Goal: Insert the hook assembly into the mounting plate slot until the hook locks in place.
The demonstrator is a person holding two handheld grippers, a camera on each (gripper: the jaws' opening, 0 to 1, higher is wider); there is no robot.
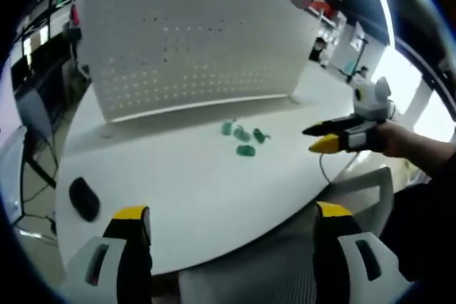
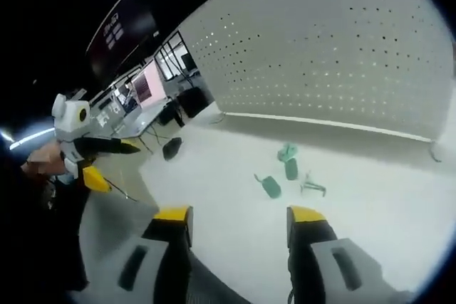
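surface: white bench (image 1: 178, 190), white perforated panel (image 1: 192, 33) behind, upper frame
parts: small green plastic hook pieces (image 1: 244, 138), loose on bench, centre frame, clear of panel
left tongs (image 1: 228, 222): spread, empty
right tongs (image 2: 239, 218): spread, empty
progress: nothing grasped or inserted; whole task left

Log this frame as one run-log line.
phase: pre-grasp | left hand-held gripper: open, empty | right hand-held gripper: open, empty | green hook parts: loose on white table | pegboard: upright behind

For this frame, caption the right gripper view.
Open right gripper faces green hook parts on white table before pegboard.
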